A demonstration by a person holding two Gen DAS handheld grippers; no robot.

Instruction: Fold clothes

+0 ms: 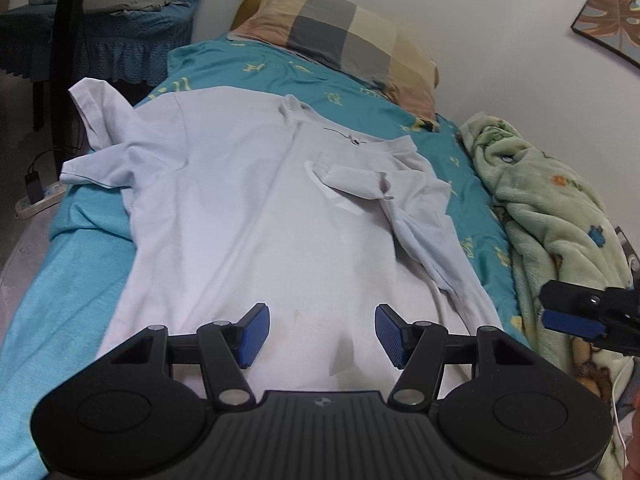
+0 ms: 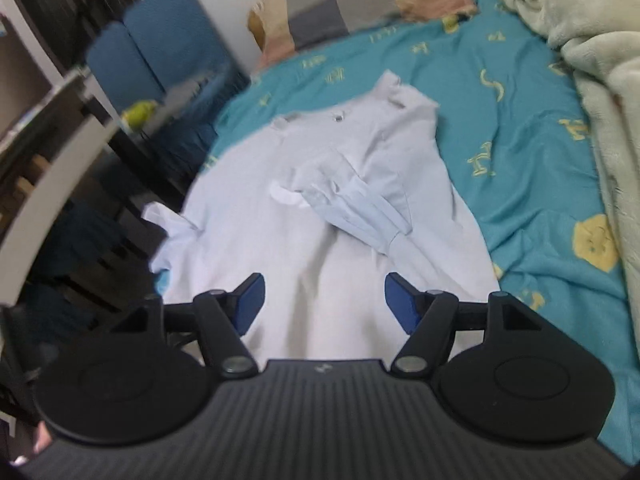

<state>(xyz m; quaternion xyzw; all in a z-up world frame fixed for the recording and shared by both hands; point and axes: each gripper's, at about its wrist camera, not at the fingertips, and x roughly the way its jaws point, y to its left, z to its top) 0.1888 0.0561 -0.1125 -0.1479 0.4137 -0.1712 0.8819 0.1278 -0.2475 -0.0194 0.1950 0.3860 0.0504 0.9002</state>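
Observation:
A white short-sleeved shirt [image 1: 248,216] lies spread on the teal bed sheet [image 1: 80,272], collar toward the pillow. Its right sleeve [image 1: 360,184] is folded inward over the chest; the left sleeve [image 1: 96,120] hangs off the bed's left side. My left gripper [image 1: 322,334] hovers open over the shirt's lower hem, nothing between its blue pads. The right gripper [image 2: 324,302] also stands open above the shirt [image 2: 280,240], over its lower part. In the left wrist view the right gripper [image 1: 580,316] shows at the far right edge, over the blanket.
A checked pillow [image 1: 344,36] lies at the head of the bed. A crumpled green fleece blanket [image 1: 560,216] fills the bed's right side by the wall. A blue covered chair [image 1: 104,40] and a dark table leg [image 1: 66,60] stand left of the bed; a power strip [image 1: 40,200] lies on the floor.

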